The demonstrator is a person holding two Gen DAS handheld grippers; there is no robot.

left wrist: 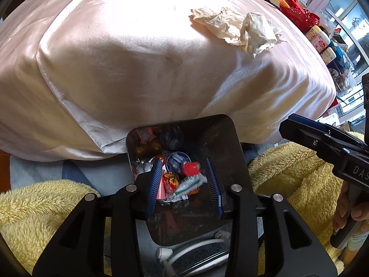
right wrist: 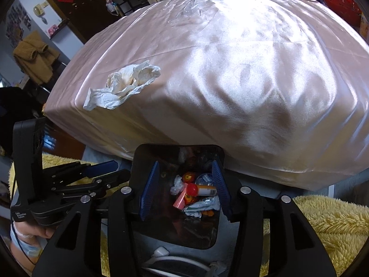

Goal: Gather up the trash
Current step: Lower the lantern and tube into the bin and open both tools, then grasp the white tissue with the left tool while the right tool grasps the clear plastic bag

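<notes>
both grippers, left gripper [left wrist: 183, 182] and right gripper [right wrist: 185, 188], hang open and empty over the bin [left wrist: 216, 136]. the crumpled tissue [left wrist: 239, 31] looks light and soft; pinch its raised fold.

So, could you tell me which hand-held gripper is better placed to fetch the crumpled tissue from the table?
Probably the right hand-held gripper: the crumpled tissue lies toward the table's right side as the left camera sees it. Both hang open over the bin, holding nothing.

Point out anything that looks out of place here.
A crumpled tissue lies loose on the satin-covered table, away from the bin where the other trash sits. Farther back, a clear plastic wrapper also lies there.
</notes>
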